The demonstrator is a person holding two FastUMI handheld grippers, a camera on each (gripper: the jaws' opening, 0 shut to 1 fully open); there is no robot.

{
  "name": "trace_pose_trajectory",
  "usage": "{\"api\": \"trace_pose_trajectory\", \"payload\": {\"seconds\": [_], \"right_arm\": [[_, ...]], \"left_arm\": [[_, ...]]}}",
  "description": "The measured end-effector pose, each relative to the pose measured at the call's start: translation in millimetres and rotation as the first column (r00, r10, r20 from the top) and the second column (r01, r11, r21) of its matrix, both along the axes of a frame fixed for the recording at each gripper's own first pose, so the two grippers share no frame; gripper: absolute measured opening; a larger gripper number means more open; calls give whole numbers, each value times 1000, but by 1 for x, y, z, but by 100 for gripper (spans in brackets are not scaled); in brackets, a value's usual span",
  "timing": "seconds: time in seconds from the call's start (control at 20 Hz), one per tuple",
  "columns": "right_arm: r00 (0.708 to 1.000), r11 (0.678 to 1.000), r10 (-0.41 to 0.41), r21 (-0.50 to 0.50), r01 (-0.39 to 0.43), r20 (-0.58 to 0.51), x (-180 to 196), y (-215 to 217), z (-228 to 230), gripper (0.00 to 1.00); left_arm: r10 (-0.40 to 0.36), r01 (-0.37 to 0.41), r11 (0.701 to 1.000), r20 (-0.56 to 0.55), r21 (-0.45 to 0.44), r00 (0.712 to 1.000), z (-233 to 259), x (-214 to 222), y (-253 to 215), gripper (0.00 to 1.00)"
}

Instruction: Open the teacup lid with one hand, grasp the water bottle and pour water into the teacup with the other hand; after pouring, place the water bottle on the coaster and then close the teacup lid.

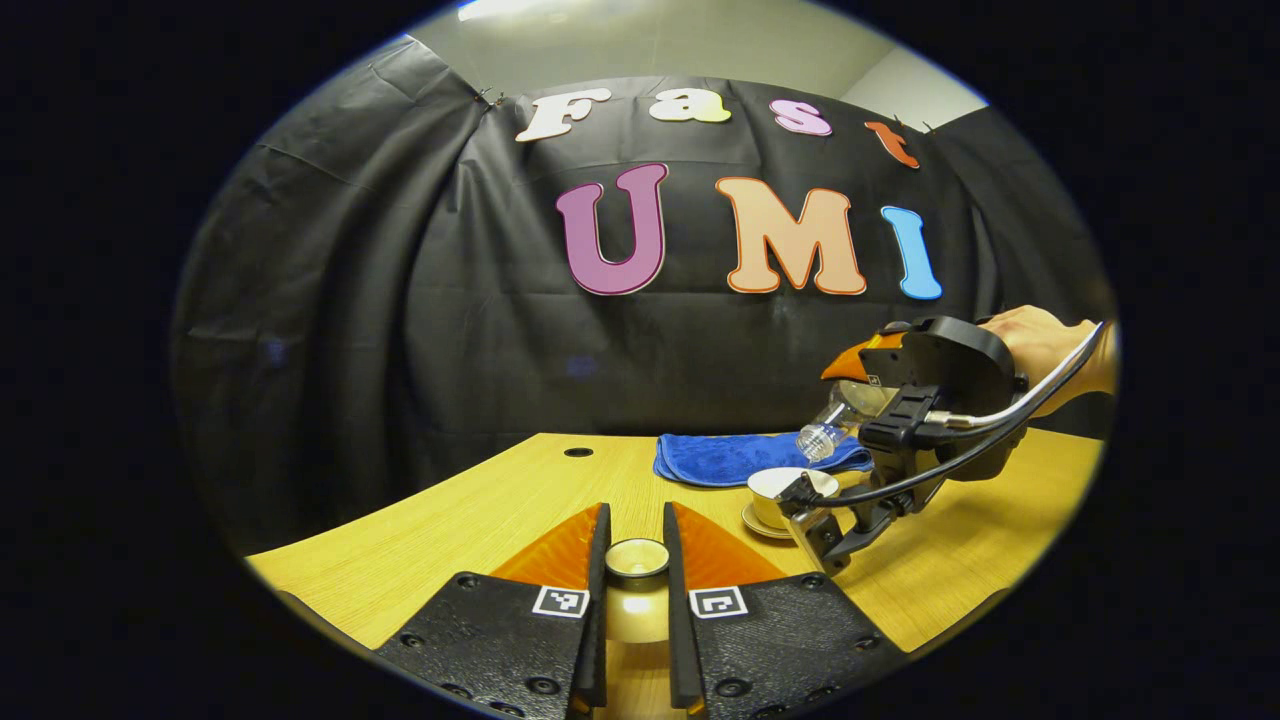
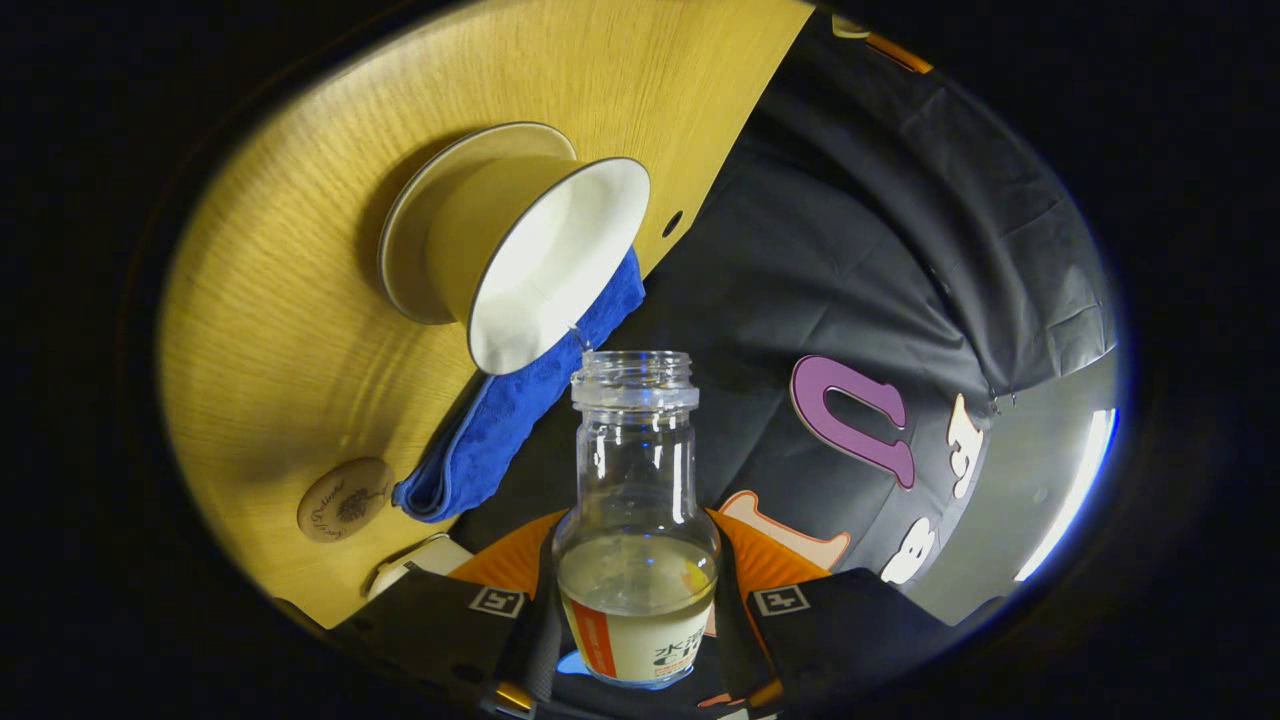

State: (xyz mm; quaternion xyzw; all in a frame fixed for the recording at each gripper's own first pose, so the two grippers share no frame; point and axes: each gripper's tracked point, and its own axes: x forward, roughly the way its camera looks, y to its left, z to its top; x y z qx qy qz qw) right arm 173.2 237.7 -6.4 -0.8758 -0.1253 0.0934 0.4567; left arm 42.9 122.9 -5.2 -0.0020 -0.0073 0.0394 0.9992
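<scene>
My left gripper (image 1: 636,545) pinches the round cream teacup lid (image 1: 637,560) above the wooden table (image 1: 480,520). My right gripper (image 2: 635,590) clamps the clear glass water bottle (image 2: 635,500), tilted over the cream teacup (image 2: 540,260) on its saucer (image 2: 400,250), near the blue cloth (image 2: 500,420) and round wooden coaster (image 2: 345,500).

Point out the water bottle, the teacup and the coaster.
water bottle (image 2: 636,470): right gripper view, on its clear neck.
teacup (image 2: 560,265): right gripper view, on its white inside.
coaster (image 2: 345,499): right gripper view, on its round top face.
</scene>
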Motion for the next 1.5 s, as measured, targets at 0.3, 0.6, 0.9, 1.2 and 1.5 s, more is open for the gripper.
{"api": "trace_pose_trajectory", "payload": {"seconds": [0.3, 0.6, 0.9, 1.2, 1.5], "right_arm": [[1000, 1000, 10, -12, -10, -4, -1, 2, 0, 67], [1000, 1000, 8, -13, -8, -8, -1, 3, 0, 67], [1000, 1000, 4, -5, -4, -22, 0, 3, -1, 67], [993, 986, -35, 161, 54, -117, 2, -4, -7, 67], [964, 917, -42, 372, 142, -262, -2, -7, -17, 69]], "left_arm": [[0, 0, 1000, 0, -1, 1000, 0, 0, 0, 22], [0, 0, 1000, 0, 0, 1000, 1, 0, 0, 22], [1, -1, 1000, 0, 0, 1000, 0, -1, 0, 22], [1, -1, 1000, 0, 1, 1000, 1, -1, 0, 22], [2, -2, 1000, 0, 1, 1000, 1, 0, 0, 22]]}}
